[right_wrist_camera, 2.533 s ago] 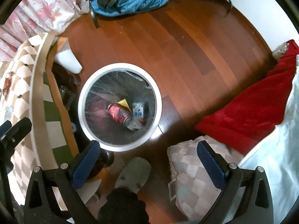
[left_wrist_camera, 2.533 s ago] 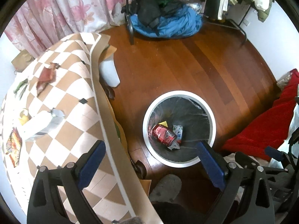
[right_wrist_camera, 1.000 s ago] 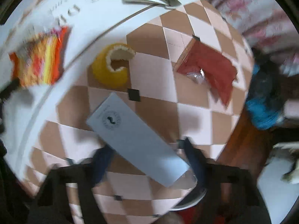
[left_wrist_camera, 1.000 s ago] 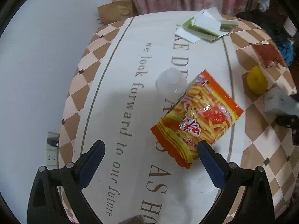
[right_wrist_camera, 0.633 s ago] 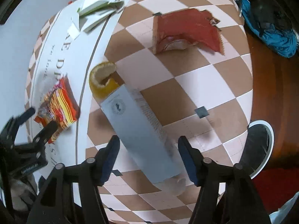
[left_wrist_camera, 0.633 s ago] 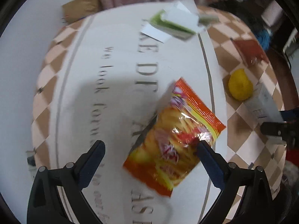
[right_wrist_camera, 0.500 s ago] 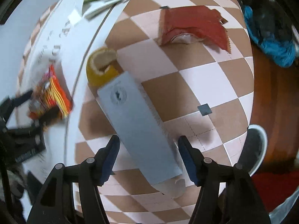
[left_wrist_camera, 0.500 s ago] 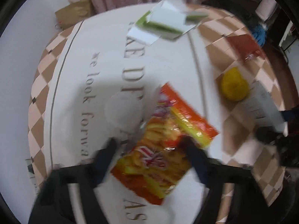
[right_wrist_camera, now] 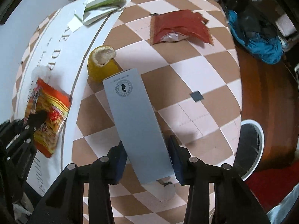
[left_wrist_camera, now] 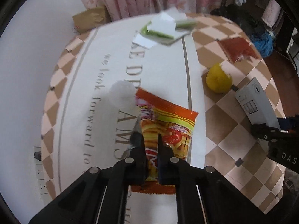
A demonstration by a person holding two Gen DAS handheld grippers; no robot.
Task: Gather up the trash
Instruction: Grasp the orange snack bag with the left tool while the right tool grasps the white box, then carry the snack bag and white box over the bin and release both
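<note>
My left gripper [left_wrist_camera: 150, 140] is shut on an orange snack bag [left_wrist_camera: 168, 119] that lies on the round table's cloth [left_wrist_camera: 104, 85]. My right gripper [right_wrist_camera: 147, 155] is shut on a long grey-blue carton [right_wrist_camera: 134, 117] near the table's right side. The carton also shows in the left wrist view [left_wrist_camera: 256, 102], and the snack bag in the right wrist view [right_wrist_camera: 48, 115]. A yellow citrus peel [right_wrist_camera: 101, 65] sits just beyond the carton's far end. A torn red wrapper [right_wrist_camera: 179, 26] lies farther back. The white-rimmed bin [right_wrist_camera: 252, 145] stands on the floor right of the table.
A crumpled white tissue [left_wrist_camera: 122, 93] lies beside the snack bag. Green and white folded papers [left_wrist_camera: 164, 29] lie at the table's far edge. A brown paper bag [left_wrist_camera: 88, 17] rests by the pink curtain. Blue and black clothes [right_wrist_camera: 256, 29] lie on the wooden floor.
Both grippers swung from over the bin to the table. The left jaws closed on the snack bag and the right jaws closed on the carton.
</note>
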